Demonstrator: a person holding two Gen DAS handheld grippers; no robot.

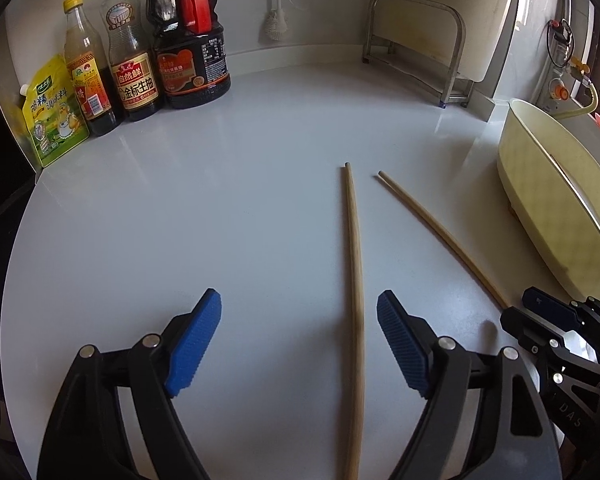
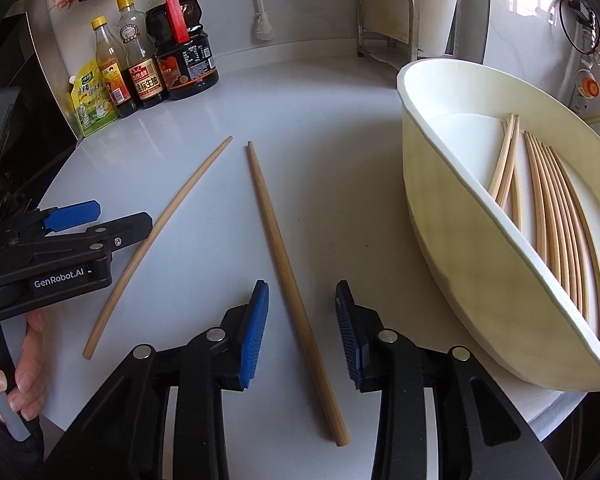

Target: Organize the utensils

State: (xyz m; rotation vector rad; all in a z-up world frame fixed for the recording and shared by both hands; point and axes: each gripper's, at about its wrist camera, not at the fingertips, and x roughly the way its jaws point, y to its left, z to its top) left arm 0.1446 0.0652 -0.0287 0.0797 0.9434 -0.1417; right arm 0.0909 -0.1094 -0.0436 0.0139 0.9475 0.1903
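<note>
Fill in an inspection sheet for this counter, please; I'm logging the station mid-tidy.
Surface: white countertop, bare around two loose chopsticks.
Job's things: left chopstick and right chopstick lie apart; cream tray holds more chopsticks.
Clutter: sauce bottles, yellow pouch at back left.
Grippers: left gripper open; right gripper open, straddling the right chopstick without touching.
Cables: yellow hose.
Surroundings: metal rack, brush.

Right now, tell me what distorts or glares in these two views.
Left wrist view: fisheye bows the chopsticks and curves the counter edge; dark vignette in the corners; window glare at far right. Right wrist view: same bowing on the tub rim; bright window upper right; everything reasonably sharp.
</note>
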